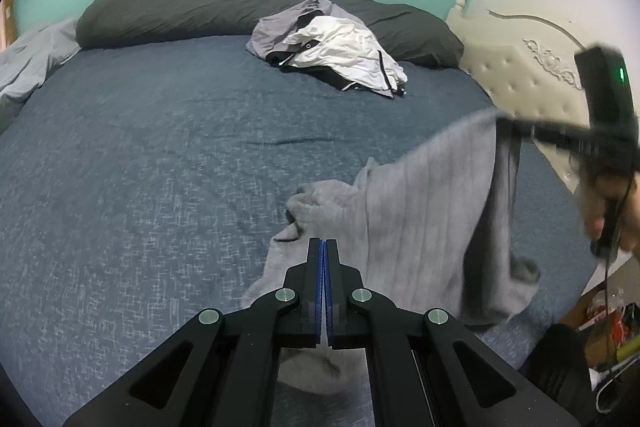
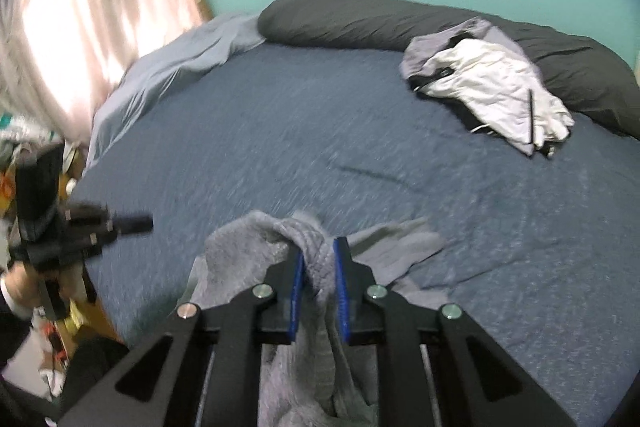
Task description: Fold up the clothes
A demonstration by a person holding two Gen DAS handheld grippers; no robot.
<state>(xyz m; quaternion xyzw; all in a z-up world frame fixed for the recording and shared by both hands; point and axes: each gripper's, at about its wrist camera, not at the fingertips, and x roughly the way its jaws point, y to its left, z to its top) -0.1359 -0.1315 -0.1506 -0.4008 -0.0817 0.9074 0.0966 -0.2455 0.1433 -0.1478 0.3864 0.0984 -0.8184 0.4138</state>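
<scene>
A grey ribbed garment (image 1: pixel 420 207) lies rumpled on the near part of the blue bed (image 1: pixel 160 167). My right gripper (image 2: pixel 322 247) is shut on a bunched fold of the garment (image 2: pixel 236 247), its blue pads pressing the cloth from both sides. In the left wrist view the right gripper (image 1: pixel 505 125) holds one corner of the garment lifted above the bed at the right. My left gripper (image 1: pixel 324 241) is shut with its pads together, hovering just over the garment's near edge with nothing visibly between them. It also appears blurred at the left as the left gripper (image 2: pixel 144 223).
A pile of white and grey clothes (image 1: pixel 328 47) lies at the back against a long dark pillow (image 1: pixel 160 11). A cream headboard (image 1: pixel 520 75) stands right. A pale blue sheet (image 2: pixel 168 67) and a curtain (image 2: pixel 80 7) are left. Clutter (image 2: pixel 52 339) lies on the floor.
</scene>
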